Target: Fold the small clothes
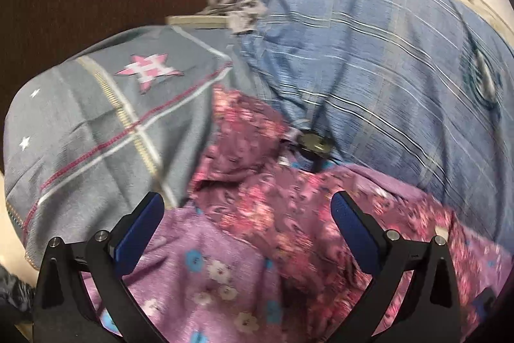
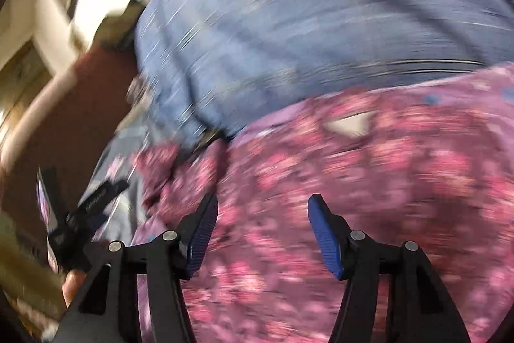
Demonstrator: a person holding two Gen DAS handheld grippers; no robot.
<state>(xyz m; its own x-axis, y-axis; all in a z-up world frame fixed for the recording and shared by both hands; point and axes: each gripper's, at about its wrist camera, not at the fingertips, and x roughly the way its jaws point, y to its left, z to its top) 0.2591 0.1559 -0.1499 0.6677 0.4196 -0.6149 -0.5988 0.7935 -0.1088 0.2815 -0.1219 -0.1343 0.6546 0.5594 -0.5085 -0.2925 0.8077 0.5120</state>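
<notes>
A purple-pink flowered garment (image 1: 257, 208) lies crumpled on the bed, its paler inside (image 1: 205, 272) turned up at the front. My left gripper (image 1: 247, 208) is open just above it, holding nothing. In the blurred right wrist view the same flowered garment (image 2: 369, 169) fills the lower half. My right gripper (image 2: 261, 208) is open over it and empty. The left gripper (image 2: 77, 214) shows at the left edge of that view.
A grey cloth with a pink star (image 1: 106, 111) lies left of the garment. A blue checked bedsheet (image 1: 369, 60) (image 2: 289, 21) covers the bed behind. A small grey-patterned cloth (image 1: 234, 5) sits at the far edge. A dark round object (image 1: 313, 145) lies on the sheet.
</notes>
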